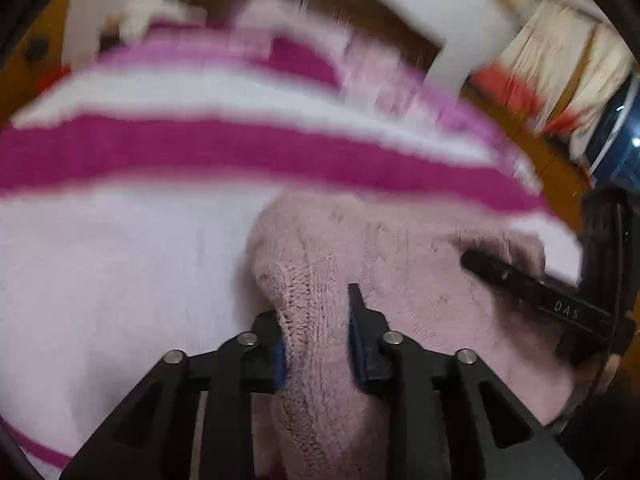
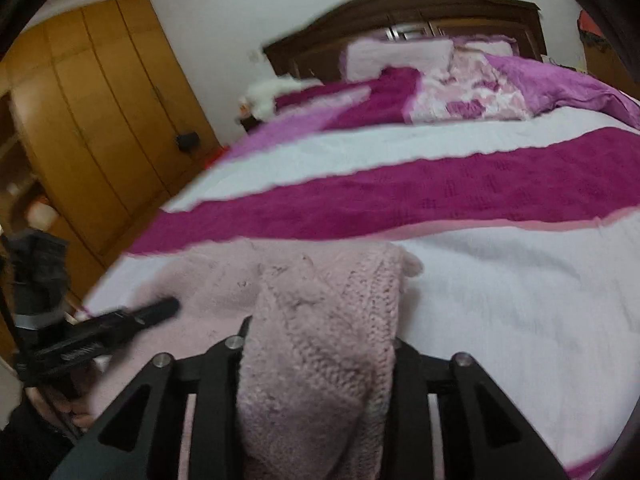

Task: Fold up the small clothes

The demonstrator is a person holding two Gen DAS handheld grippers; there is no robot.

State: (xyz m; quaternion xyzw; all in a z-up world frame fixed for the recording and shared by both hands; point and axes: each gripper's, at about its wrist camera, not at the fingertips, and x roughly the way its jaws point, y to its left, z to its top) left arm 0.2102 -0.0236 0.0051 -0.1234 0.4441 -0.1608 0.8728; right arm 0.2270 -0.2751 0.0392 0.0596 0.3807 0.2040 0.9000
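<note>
A pale pink knitted garment (image 1: 420, 280) lies on the white and magenta striped bedspread (image 1: 120, 280). My left gripper (image 1: 318, 332) is shut on a bunched fold of it, the knit squeezed between the blue pads. My right gripper (image 2: 320, 344) is shut on another thick bunch of the same knit garment (image 2: 320, 320), which covers its fingertips. Each gripper shows in the other's view: the right one at the right edge (image 1: 520, 280), the left one at the left edge (image 2: 120, 320). The left wrist view is blurred.
The bed carries pillows (image 2: 396, 56) and a purple quilt (image 2: 560, 84) near a dark wooden headboard (image 2: 400, 4). A wooden wardrobe (image 2: 100, 100) stands to the left. Hanging cloth and a blue object (image 1: 616, 140) are at the right of the left wrist view.
</note>
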